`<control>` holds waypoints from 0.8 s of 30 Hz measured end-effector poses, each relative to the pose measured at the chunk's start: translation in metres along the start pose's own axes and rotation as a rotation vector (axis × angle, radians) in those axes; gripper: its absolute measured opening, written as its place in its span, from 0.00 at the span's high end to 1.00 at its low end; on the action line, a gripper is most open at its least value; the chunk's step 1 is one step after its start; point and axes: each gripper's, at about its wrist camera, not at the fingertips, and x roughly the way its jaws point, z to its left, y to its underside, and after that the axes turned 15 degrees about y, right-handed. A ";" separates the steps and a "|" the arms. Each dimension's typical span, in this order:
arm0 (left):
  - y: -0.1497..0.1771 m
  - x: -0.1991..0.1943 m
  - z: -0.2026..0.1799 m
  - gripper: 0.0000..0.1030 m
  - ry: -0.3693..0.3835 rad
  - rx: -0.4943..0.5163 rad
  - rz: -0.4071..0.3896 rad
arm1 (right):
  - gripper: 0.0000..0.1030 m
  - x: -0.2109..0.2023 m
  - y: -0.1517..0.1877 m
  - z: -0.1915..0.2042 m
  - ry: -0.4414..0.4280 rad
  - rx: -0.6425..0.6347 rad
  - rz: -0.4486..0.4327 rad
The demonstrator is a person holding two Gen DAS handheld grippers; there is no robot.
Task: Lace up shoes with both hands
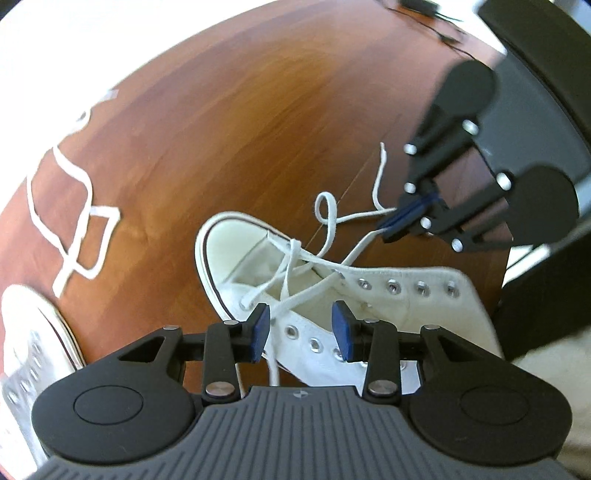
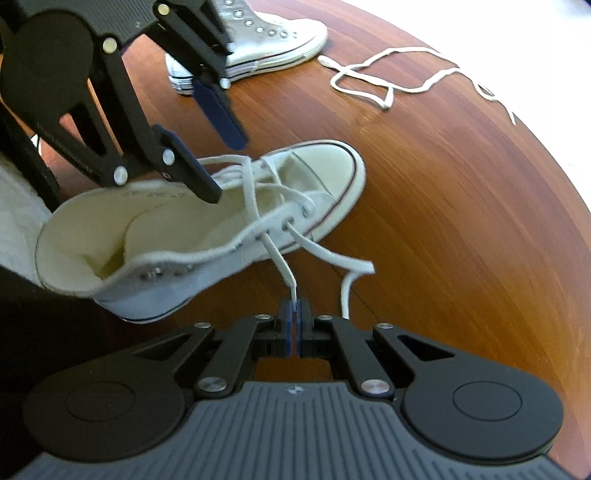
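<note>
A white high-top shoe [image 1: 388, 295] [image 2: 177, 229] lies on its side on the wooden table, laced through only its lowest eyelets. My right gripper [image 2: 294, 317] [image 1: 400, 218] is shut on one end of its white lace [image 2: 280, 258], just beside the shoe. The other lace end [image 2: 347, 269] curls loose on the table. My left gripper [image 1: 301, 330] [image 2: 226, 170] hovers open above the shoe's eyelet row; a lace strand [image 1: 291, 299] runs close by the left pad [image 1: 260, 330], but neither pad presses on it.
A second white high-top [image 1: 33, 332] [image 2: 266, 40] stands further off on the table [image 1: 221, 129]. Beside it lies a separate loose white lace [image 1: 74, 221] [image 2: 388, 74]. A black cable [image 1: 436, 26] runs along the far table edge, and a dark chair-like shape [image 1: 535, 295] stands past the near edge.
</note>
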 end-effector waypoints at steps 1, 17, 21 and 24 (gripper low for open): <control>-0.002 0.001 0.000 0.61 0.001 -0.029 0.002 | 0.98 -0.001 0.002 -0.002 0.007 0.013 0.002; -0.001 0.012 0.030 0.62 -0.037 -0.101 0.043 | 0.98 -0.004 0.045 -0.020 0.118 0.154 0.097; 0.004 0.009 0.035 0.61 -0.032 -0.134 0.032 | 0.98 0.000 0.062 -0.028 0.155 0.195 0.142; 0.007 0.008 0.039 0.60 -0.028 -0.155 0.025 | 0.98 0.003 0.075 -0.031 0.169 0.214 0.178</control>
